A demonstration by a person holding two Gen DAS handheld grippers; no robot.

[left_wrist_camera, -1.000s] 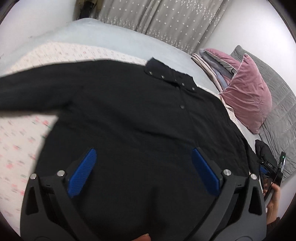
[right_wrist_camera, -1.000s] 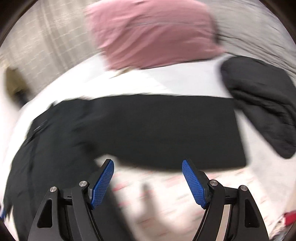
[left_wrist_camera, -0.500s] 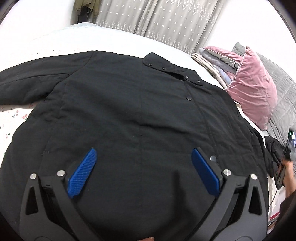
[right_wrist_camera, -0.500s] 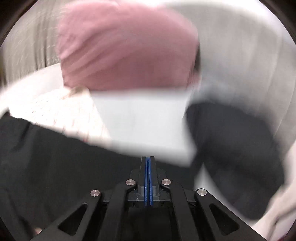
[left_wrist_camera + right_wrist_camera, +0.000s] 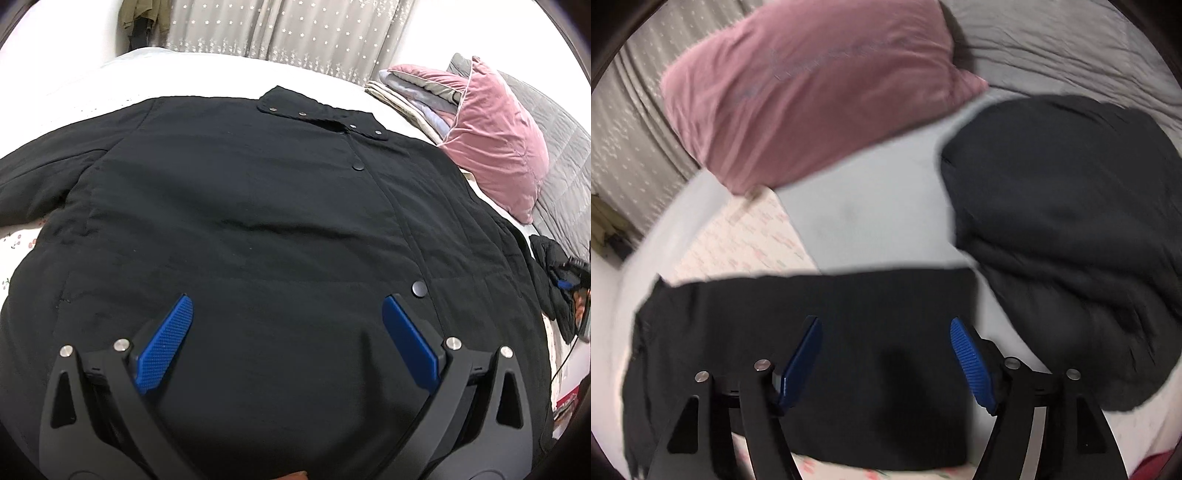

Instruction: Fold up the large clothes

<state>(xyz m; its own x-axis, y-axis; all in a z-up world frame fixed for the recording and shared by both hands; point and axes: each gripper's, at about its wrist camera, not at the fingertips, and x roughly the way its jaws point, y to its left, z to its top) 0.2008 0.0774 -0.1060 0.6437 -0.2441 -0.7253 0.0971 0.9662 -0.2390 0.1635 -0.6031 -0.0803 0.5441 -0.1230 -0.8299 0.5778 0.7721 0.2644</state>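
Right hand-held gripper (image 5: 882,354) jaws just reopened, empty.

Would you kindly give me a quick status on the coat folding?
Left gripper open above coat, holding nothing. Right gripper jaws just opened, empty, above sleeve. Coat spread flat, unfolded. Second dark garment lies beside sleeve end.

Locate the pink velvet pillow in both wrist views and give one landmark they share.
Left wrist view: the pink velvet pillow sits at the upper right, beyond the spread black jacket.
Right wrist view: the pillow fills the upper left, beyond the jacket's sleeve.
Shared landmark: the grey star-patterned curtain behind the bed.
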